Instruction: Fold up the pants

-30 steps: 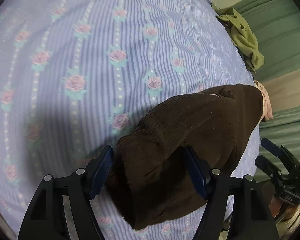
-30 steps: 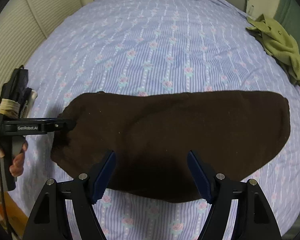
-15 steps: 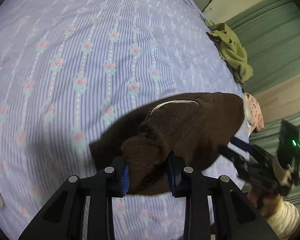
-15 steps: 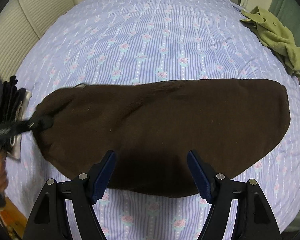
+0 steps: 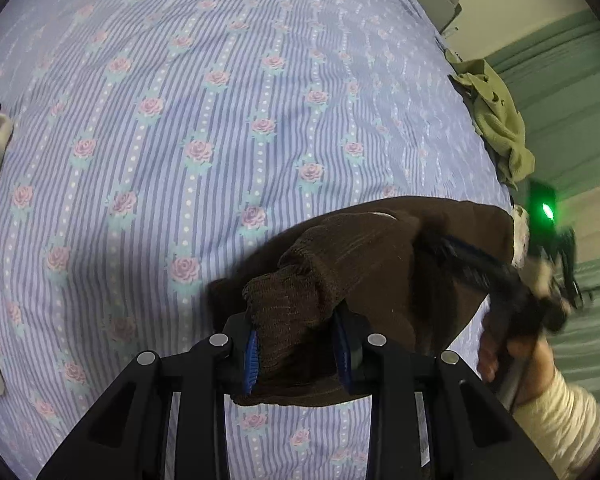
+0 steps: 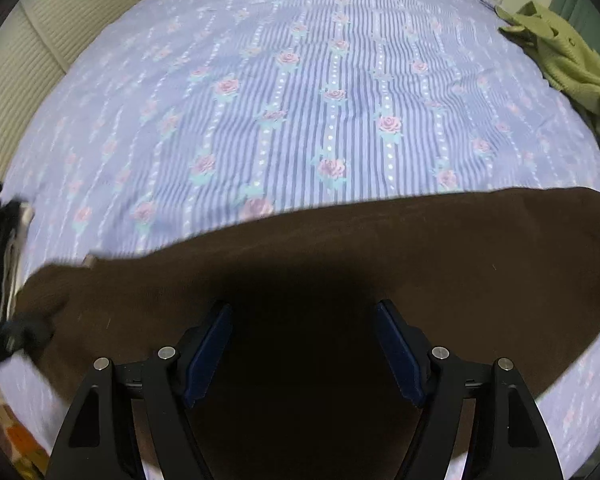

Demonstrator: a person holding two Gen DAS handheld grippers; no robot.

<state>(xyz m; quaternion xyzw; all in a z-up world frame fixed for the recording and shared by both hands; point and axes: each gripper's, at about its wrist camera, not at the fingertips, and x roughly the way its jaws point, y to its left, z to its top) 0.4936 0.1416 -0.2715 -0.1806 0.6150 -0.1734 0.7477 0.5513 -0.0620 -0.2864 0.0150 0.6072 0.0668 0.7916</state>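
the brown pants (image 6: 380,264) lie lengthwise across the lower frame on the bed (image 6: 300,80), left end bunched in my clamped left tool (image 5: 296,344), middle directly under my wide, empty right tool (image 6: 304,344).

Pants (image 6: 380,264) lie across the bedsheet's (image 6: 300,100) near edge — jacket (image 6: 568,64) far right.

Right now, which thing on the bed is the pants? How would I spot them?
Find the big bed with the purple striped, rose-patterned sheet. The pants lie across its near edge, one end bunched in the left gripper. They are dark brown and knitted, unlike the crumpled green garment at the far right corner.
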